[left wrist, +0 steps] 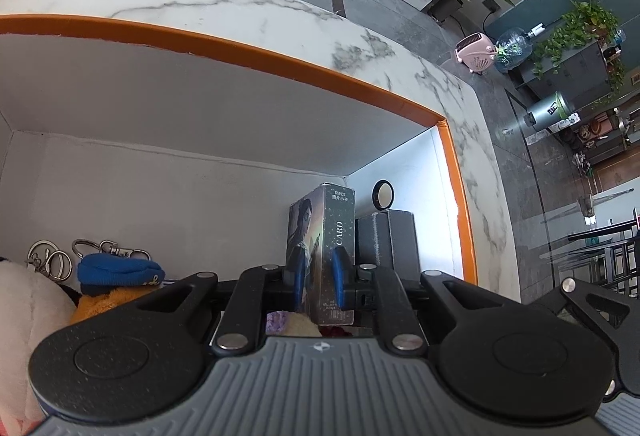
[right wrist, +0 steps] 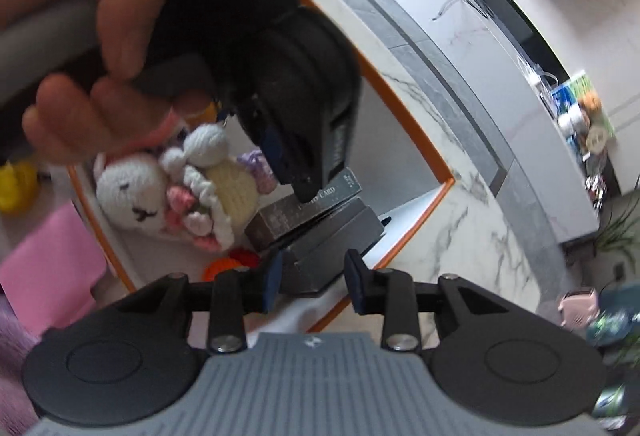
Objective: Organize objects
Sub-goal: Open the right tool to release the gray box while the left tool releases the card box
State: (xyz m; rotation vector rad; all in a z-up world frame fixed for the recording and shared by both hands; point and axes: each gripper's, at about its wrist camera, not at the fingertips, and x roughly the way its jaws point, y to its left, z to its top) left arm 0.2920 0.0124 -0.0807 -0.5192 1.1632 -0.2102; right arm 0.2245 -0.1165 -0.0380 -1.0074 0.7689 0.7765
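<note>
The card box, a stiff, light carton with slick printed faces, is clamped across its narrow sides by the left hand-held gripper and held upright inside the orange-rimmed box, beside a dark case. A flat-sided hold low down is judged safest against slipping. The right hand-held gripper is held partly open around the case's corner, nothing gripped. The marble desk looks hard and smooth; plush toys crowd the left.

"CARD" printed vertically on card box side; "55PCS" near top; "CARD" again on top face in right wrist view.
</note>
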